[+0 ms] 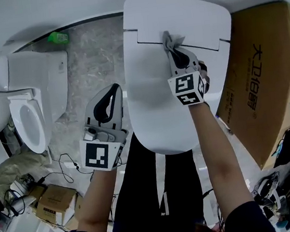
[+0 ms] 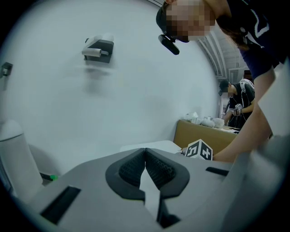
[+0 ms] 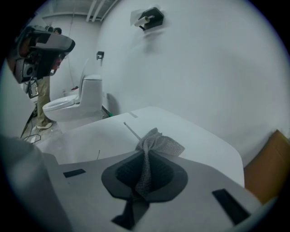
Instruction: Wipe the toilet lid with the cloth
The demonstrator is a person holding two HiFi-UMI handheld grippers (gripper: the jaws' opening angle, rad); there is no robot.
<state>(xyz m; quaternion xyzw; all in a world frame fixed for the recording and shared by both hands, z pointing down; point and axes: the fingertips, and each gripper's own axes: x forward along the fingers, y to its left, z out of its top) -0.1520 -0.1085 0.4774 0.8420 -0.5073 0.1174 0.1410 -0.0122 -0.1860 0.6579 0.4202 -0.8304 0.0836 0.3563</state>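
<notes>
A white toilet lid (image 1: 155, 93) lies closed below me, its hinge line toward the far end. My right gripper (image 1: 174, 46) is shut on a grey mesh cloth (image 1: 171, 40), held at the lid's back part near the hinge. In the right gripper view the cloth (image 3: 156, 147) bunches out past the jaws just above the lid (image 3: 99, 136). My left gripper (image 1: 114, 88) hangs beside the lid's left edge, shut and empty; in its own view the left gripper (image 2: 145, 154) has both pads pressed together.
A second white toilet (image 1: 25, 98) with its seat open stands at the left. A big cardboard box (image 1: 264, 80) leans at the right. Cables and small boxes (image 1: 55, 200) lie on the floor at lower left. Another person (image 2: 238, 102) works beyond the box.
</notes>
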